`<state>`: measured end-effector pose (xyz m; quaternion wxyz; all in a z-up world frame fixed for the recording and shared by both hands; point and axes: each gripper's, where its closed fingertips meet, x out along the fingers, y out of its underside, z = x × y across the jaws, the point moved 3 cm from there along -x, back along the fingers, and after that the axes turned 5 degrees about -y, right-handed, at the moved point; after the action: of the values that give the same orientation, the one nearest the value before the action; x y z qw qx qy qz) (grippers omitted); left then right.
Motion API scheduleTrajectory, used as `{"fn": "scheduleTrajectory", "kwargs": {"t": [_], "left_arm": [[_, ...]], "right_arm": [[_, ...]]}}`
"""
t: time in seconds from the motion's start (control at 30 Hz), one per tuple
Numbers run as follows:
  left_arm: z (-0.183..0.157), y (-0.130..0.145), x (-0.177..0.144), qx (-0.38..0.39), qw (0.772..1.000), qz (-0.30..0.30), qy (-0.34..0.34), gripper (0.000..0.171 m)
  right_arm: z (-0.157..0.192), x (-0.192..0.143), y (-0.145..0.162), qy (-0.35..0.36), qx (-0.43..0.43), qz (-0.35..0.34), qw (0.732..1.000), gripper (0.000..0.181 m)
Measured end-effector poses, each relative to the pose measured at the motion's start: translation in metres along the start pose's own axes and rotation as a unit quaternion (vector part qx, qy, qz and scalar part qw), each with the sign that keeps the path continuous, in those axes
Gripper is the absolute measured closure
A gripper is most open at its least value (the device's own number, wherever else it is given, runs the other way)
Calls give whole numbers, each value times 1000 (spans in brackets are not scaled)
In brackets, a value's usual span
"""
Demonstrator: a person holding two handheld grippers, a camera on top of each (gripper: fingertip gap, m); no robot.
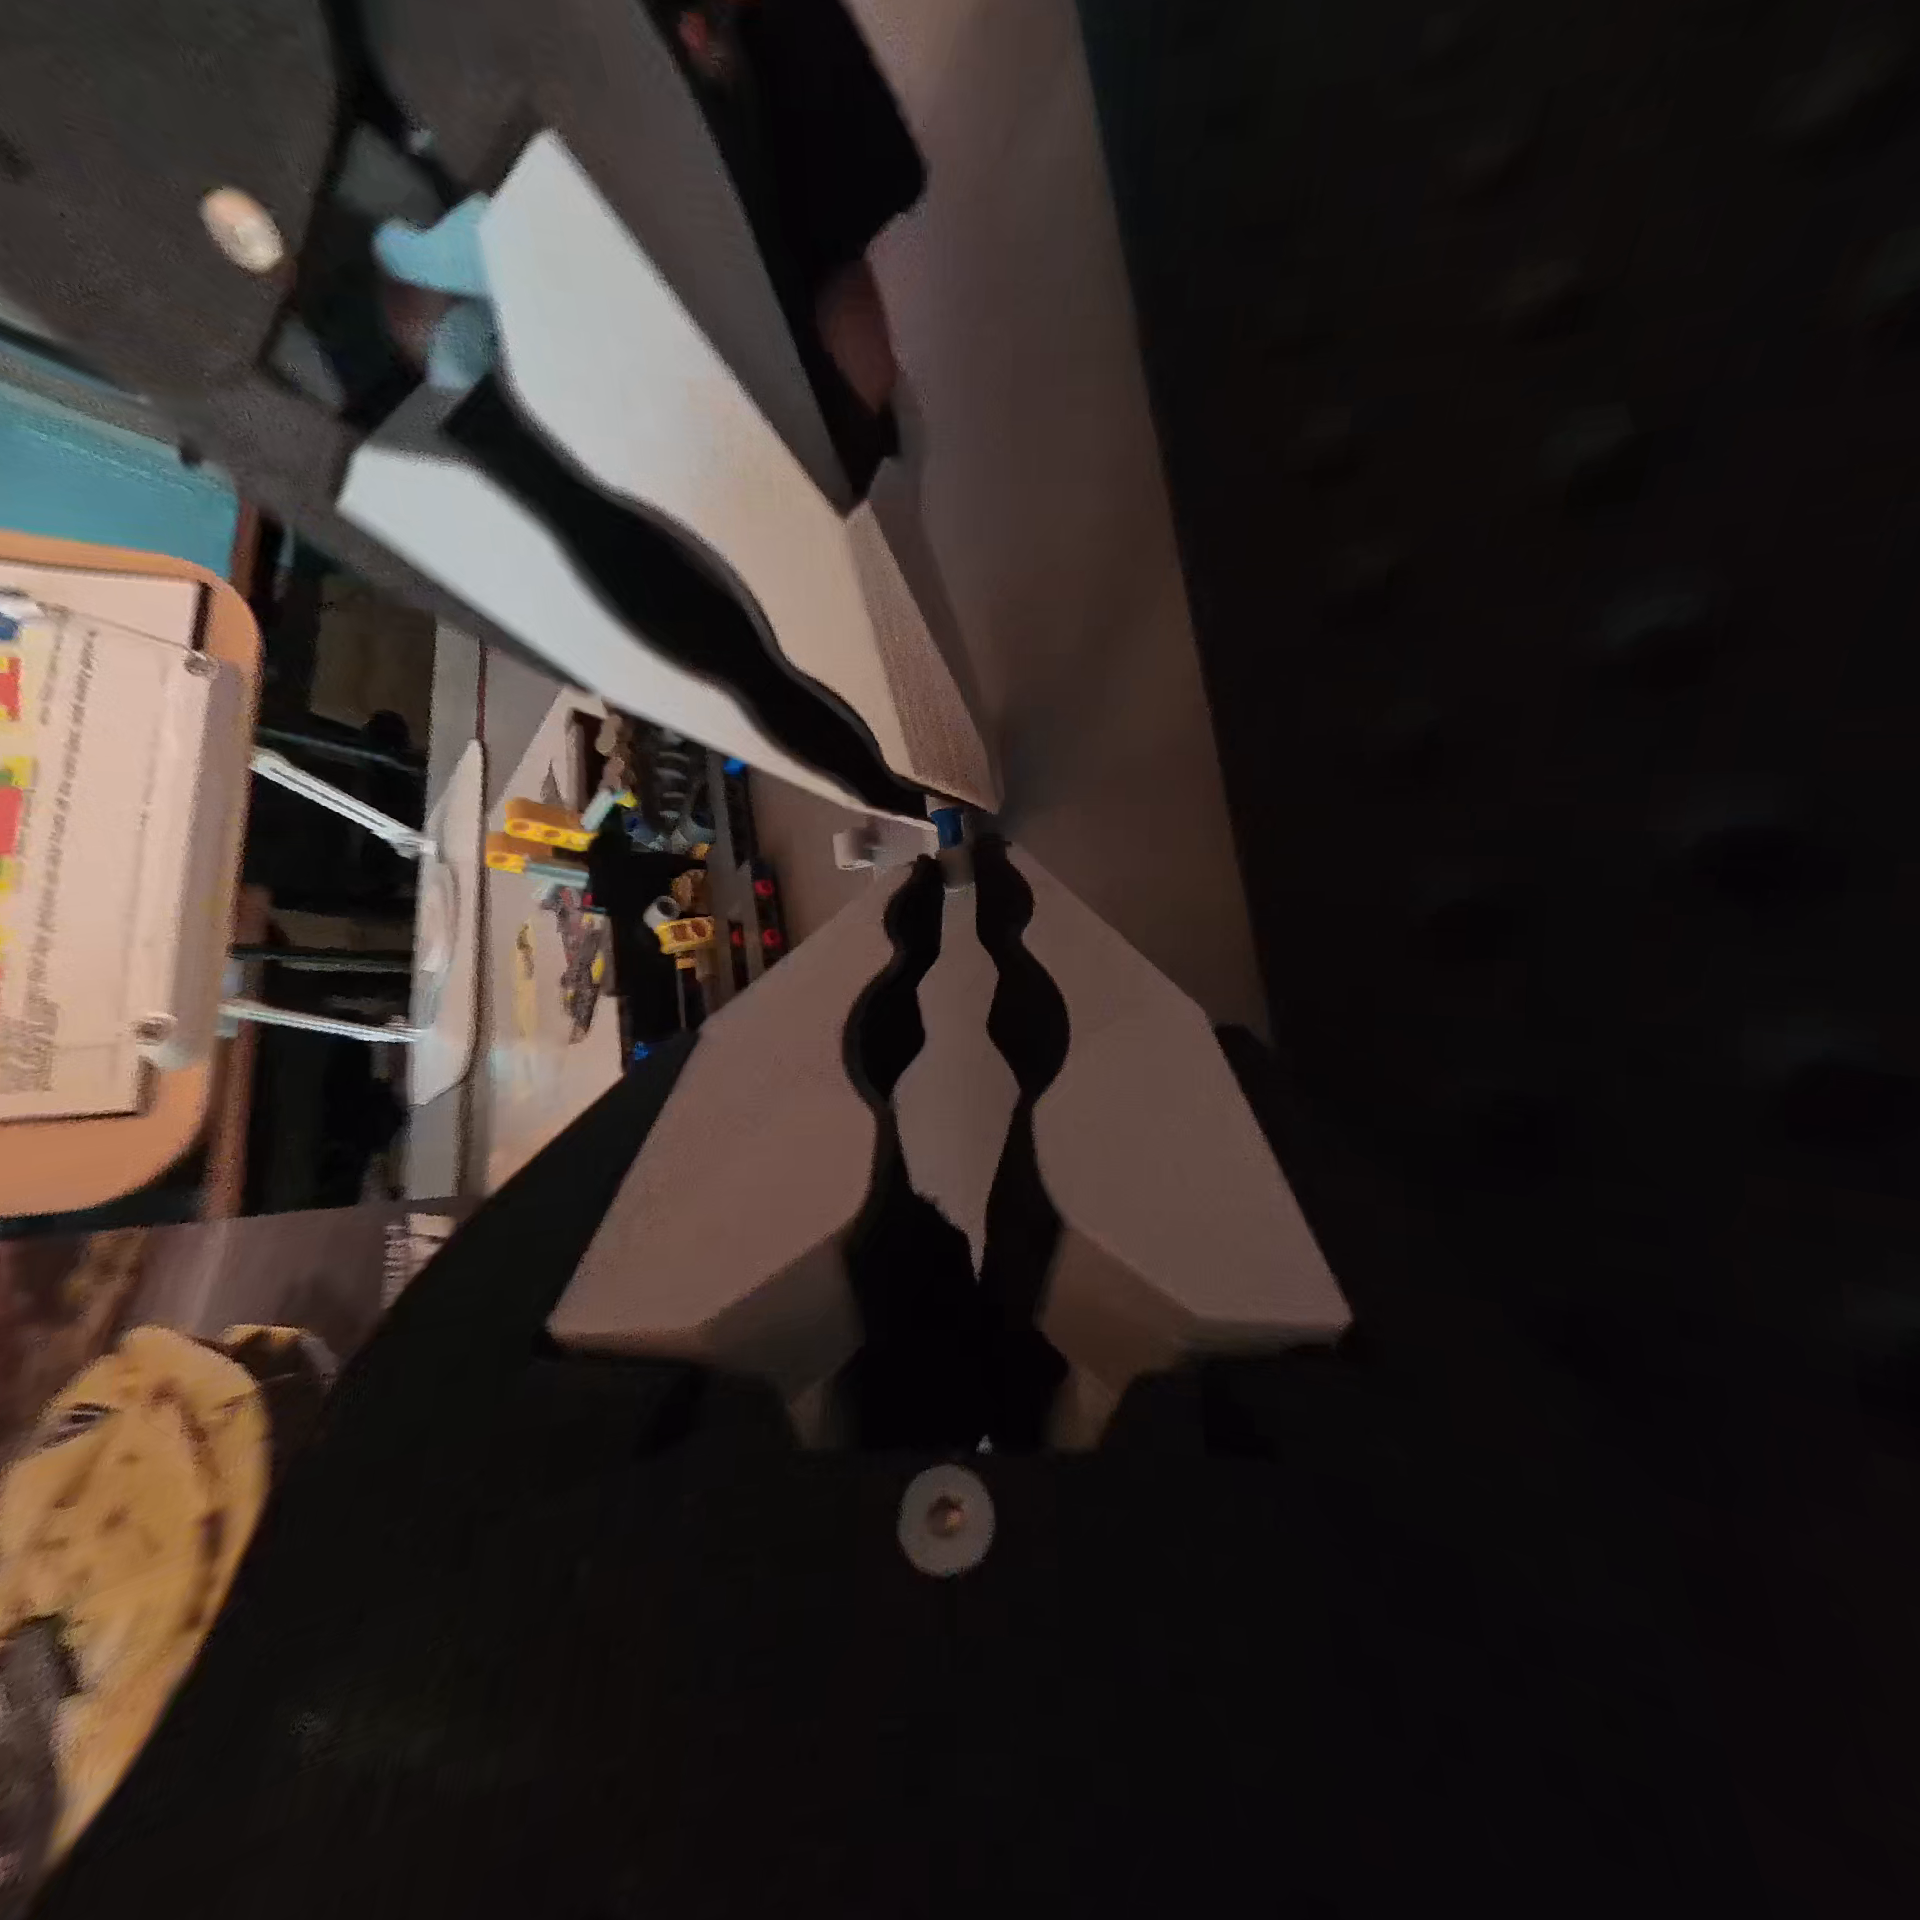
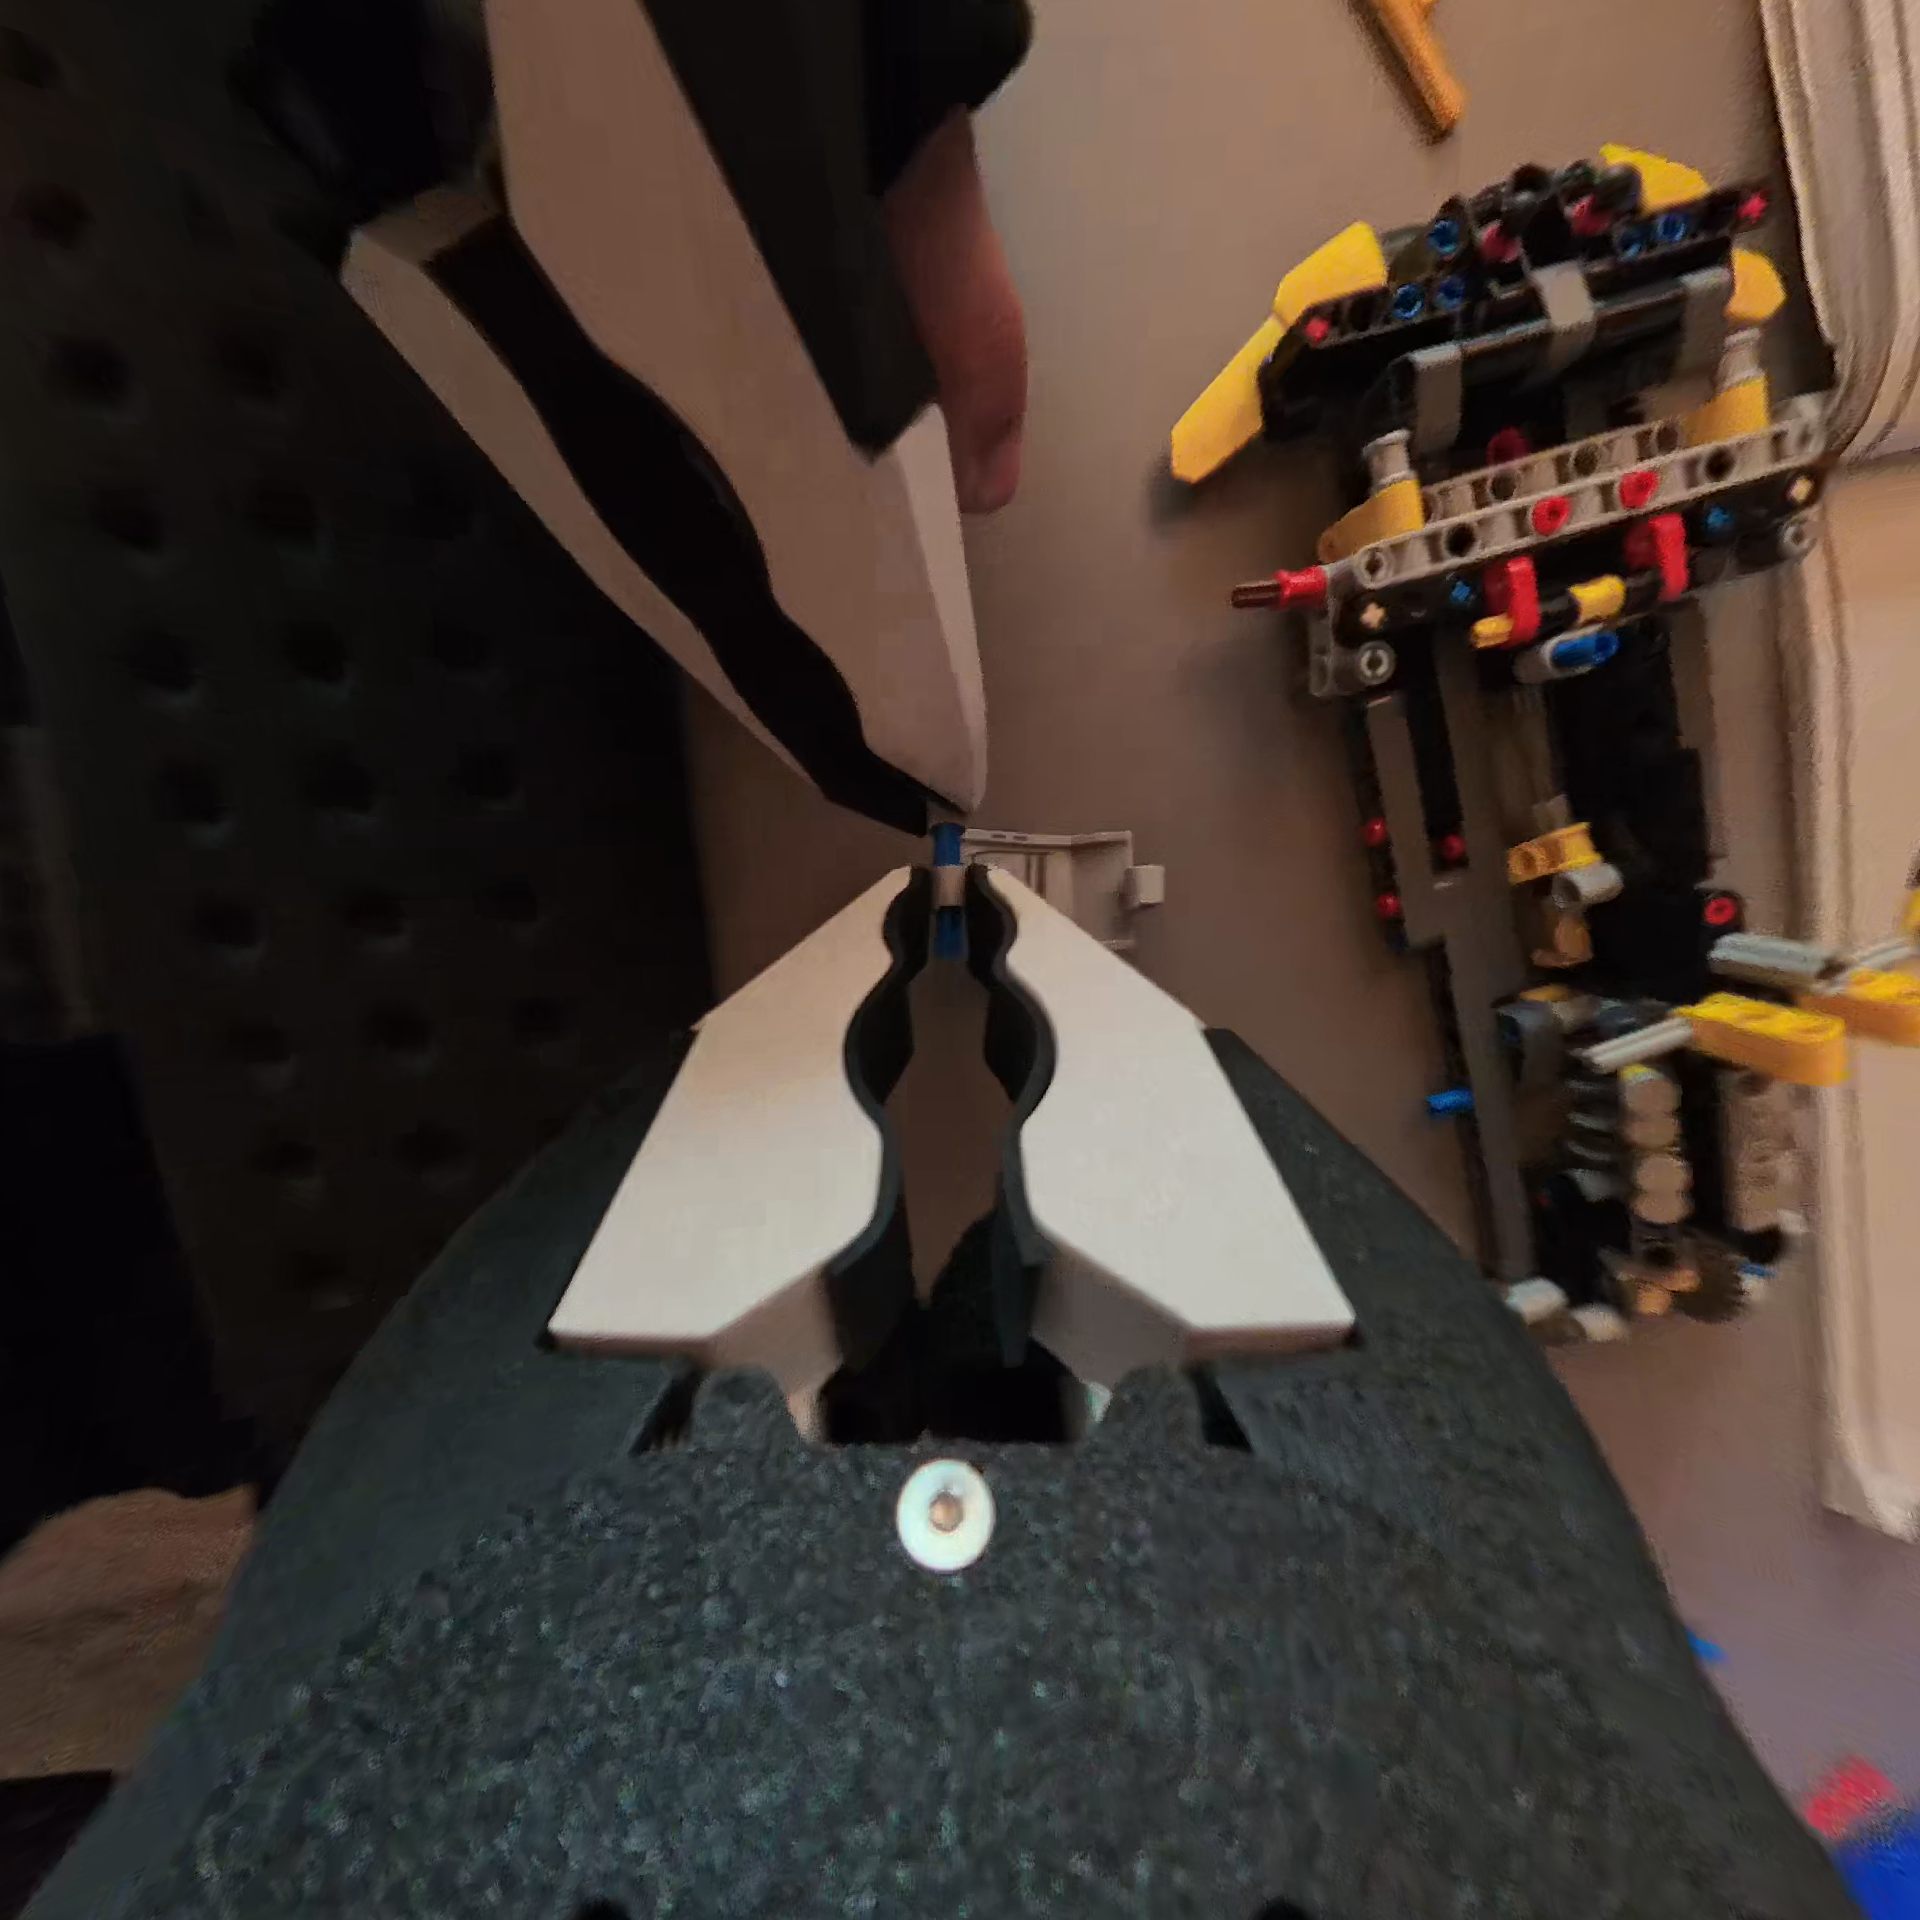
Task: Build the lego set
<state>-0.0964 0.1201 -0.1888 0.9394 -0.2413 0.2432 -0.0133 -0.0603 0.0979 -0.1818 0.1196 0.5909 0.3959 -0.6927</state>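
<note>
The right gripper's body (image 2: 935, 1662) looks like rough, speckled black plastic with a shiny metal screw (image 2: 945, 1514), its fingers (image 2: 748, 1164) smooth matt off-white. The lego model (image 2: 1558, 727) is glossy hard plastic beside ribbed pale cloth (image 2: 1860, 208).

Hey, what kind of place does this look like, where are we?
Probably an indoor hobby or work table: a partly built black, yellow and grey lego model lies on a grey tabletop, and a printed instruction sheet on a stand rises beyond it.
</note>
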Motion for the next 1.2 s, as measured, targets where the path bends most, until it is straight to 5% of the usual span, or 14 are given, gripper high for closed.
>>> {"fn": "scheduleTrajectory", "kwargs": {"t": [0.1, 0.2, 0.5, 0.67, 0.8, 0.9, 1.03, 1.2], "left_arm": [[-2, 1, 2, 97, 995, 29, -16, 168], [-3, 1, 2, 111, 993, 40, -6, 168], [6, 6, -13, -48, 996, 25, 74, 167], [3, 22, -26, -135, 985, 21, 100, 167], [24, 18, -38, -137, 990, 3, 32, 167], [38, 6, -46, -84, 995, -2, -52, 168], [42, -9, -51, -4, 993, 3, -115, 168], [46, -21, -53, -1, 991, -14, -131, 168]], "right_arm": [[-1, 2, -1, 42, -50, 46, 997, 174], [0, 3, -2, 34, -46, 39, 998, 175], [5, 3, -7, -33, 22, -122, 992, 174], [9, 12, -6, -39, 33, -147, 988, 172], [8, 13, -9, -36, 48, -165, 984, 155], [5, -7, -22, -54, 92, -251, 962, 153], [1, -36, -39, -135, 205, -387, 889, 156], [10, -47, -43, -198, 223, -443, 845, 166]]}}
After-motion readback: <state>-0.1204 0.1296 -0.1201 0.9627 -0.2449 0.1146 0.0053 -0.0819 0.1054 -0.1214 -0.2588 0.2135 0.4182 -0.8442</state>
